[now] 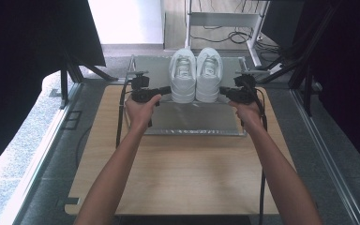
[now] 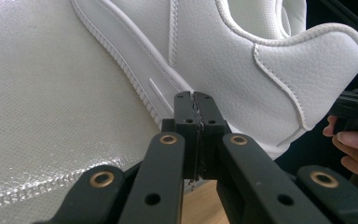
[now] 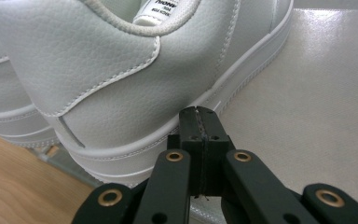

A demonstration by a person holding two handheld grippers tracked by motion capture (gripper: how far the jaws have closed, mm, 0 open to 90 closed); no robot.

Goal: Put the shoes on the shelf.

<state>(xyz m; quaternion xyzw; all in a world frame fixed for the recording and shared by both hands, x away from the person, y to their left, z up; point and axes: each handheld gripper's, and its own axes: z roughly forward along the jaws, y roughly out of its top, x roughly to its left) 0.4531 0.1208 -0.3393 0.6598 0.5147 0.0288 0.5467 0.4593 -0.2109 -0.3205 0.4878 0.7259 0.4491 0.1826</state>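
Two white sneakers stand side by side, toes pointing away, on a silvery mat (image 1: pixel 192 119). The left shoe (image 1: pixel 183 75) has my left gripper (image 1: pixel 167 89) at its outer side near the heel. In the left gripper view that gripper (image 2: pixel 194 100) is shut, with nothing between its jaws, and its tips sit right at the sole edge of the left shoe (image 2: pixel 242 60). My right gripper (image 1: pixel 223 90) is by the right shoe (image 1: pixel 209 75) on the opposite side. Its jaws (image 3: pixel 198 114) are shut and empty, close against the sole near the heel of the right shoe (image 3: pixel 98 70).
The mat lies at the far half of a wooden table (image 1: pixel 183 173). The heels of both shoes overhang a step in the mat. Black stands and a white desk frame (image 1: pixel 225 21) with cables stand beyond the table. A hand (image 2: pixel 354 144) holding the other gripper shows past the heel.
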